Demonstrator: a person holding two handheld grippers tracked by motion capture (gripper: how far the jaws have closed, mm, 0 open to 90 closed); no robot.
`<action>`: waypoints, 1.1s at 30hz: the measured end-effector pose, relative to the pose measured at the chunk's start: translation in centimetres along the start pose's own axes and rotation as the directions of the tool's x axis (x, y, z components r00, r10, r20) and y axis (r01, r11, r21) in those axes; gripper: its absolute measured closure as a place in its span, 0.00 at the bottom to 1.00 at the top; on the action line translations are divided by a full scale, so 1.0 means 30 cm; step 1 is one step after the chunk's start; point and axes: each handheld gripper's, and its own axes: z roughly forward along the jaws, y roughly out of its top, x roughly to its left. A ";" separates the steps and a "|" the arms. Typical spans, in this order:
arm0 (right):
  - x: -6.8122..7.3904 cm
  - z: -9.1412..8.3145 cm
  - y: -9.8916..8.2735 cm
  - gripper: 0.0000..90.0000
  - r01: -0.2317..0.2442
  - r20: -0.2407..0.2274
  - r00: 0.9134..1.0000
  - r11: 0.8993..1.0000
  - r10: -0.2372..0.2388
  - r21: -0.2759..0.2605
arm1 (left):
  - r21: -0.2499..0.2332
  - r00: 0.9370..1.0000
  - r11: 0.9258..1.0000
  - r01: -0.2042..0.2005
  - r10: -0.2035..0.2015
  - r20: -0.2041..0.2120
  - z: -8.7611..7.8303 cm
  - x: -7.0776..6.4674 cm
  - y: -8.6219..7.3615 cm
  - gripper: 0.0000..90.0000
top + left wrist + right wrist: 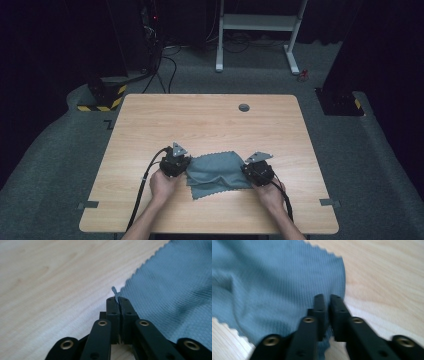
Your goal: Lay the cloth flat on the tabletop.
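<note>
A grey-blue cloth [218, 170] with pinked edges lies bunched on the wooden table [200, 120], with a ridge across its middle. My left gripper [176, 164] is at the cloth's left edge. Its jaws are pressed together on the hem, and a sliver of cloth [114, 291] pokes out past the fingertips of the left gripper [117, 299]. My right gripper [256, 170] is at the cloth's right edge. In the right gripper view the right gripper [325, 298] has a narrow gap between its jaws, with the cloth [274, 282] lying under and between them, not pinched.
The table has a round cable hole [244, 107] near its far edge. Beyond it on the grey floor stand a white desk frame [257, 30] and dark equipment with cables [150, 35]. Bare wood [50, 285] surrounds the cloth.
</note>
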 end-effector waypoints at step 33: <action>0.213 0.105 0.141 0.89 0.173 -0.114 0.978 0.985 -0.173 -0.009 | -0.068 0.992 0.994 0.090 -0.095 -0.077 0.009 0.044 -0.067 0.47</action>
